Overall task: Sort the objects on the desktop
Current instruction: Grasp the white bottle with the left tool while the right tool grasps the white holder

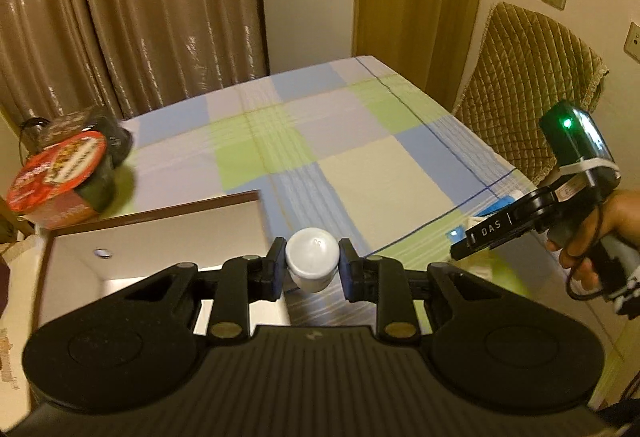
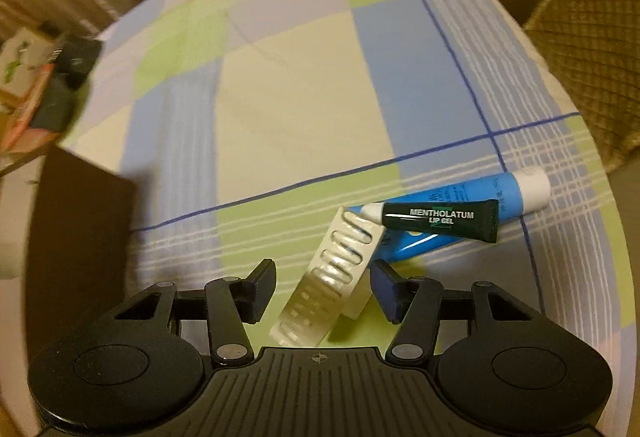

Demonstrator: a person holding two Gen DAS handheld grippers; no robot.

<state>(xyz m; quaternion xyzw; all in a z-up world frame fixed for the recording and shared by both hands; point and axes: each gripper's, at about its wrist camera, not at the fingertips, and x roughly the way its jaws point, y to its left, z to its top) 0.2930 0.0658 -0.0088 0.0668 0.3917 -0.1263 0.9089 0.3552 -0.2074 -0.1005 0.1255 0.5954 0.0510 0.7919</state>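
Left claw (image 1: 312, 271): pinching a white bottle (image 1: 312, 261), held above the box (image 1: 160, 237) edge just to its left
Right claw (image 2: 323, 287): spread, straddling the pill strip (image 2: 332, 277)
Slip risk: bottle is round and held near its top; a tilt may drop it outside the box
Snag risk: strip leans against the blue tube (image 2: 472, 213) and lip gel (image 2: 440, 221) just ahead; lifting could drag them
Only left view: box interior, noodle cup (image 1: 56, 177) far left
Only right view: strip, tubes
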